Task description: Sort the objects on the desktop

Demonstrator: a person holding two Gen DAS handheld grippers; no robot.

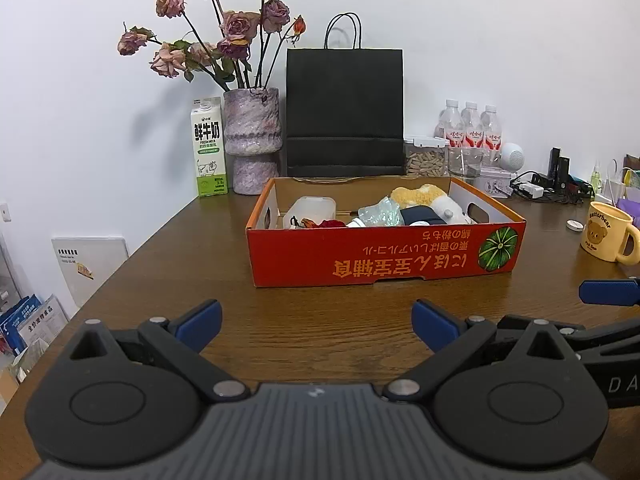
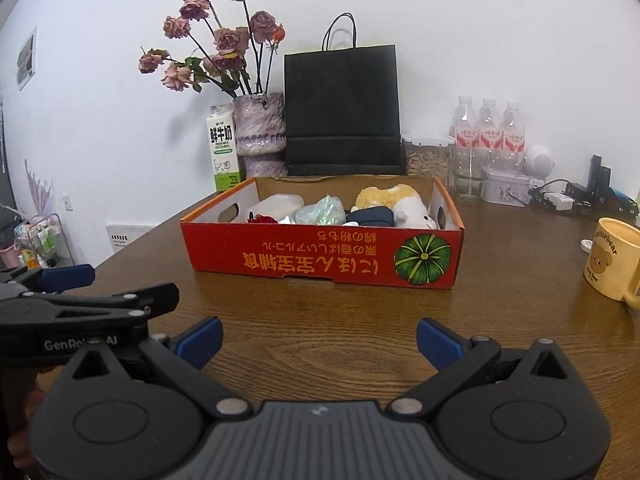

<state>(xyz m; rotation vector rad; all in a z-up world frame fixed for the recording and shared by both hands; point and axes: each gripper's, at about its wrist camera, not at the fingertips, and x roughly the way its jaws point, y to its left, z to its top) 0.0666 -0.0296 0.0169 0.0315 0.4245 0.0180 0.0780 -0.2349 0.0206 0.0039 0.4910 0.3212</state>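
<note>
Left gripper [image 1: 316, 326]: jaws standing wide, holding nothing, hovering low over the wooden worktop [image 1: 192, 264]. Right gripper [image 2: 319, 344]: same, jaws wide, empty, sitting just beside the left one.

Red cardboard box [image 1: 384, 254]: lying straight ahead of both pairs of jaws, near but apart from them, print upside down, pumpkin pic at its right end. Holding, L to R:
- clear plastic tub [image 1: 314, 210]
- sth dark red [image 1: 332, 224], can't tell what
- crumpled greenish wrap [image 1: 380, 212]
- dark navy item [image 1: 420, 214]
- yellow/white plush toy [image 1: 430, 200]

Beyond the box, far side from the jaws, along the wall:
- milk carton [image 1: 208, 148]
- vase w/ dried roses [image 1: 252, 140]
- black paper bag [image 1: 344, 112]
- 3 water bottles [image 1: 472, 128]

Yellow bear mug [image 1: 606, 232]: standing ahead and to the right of the jaws, well apart from the box.
</note>
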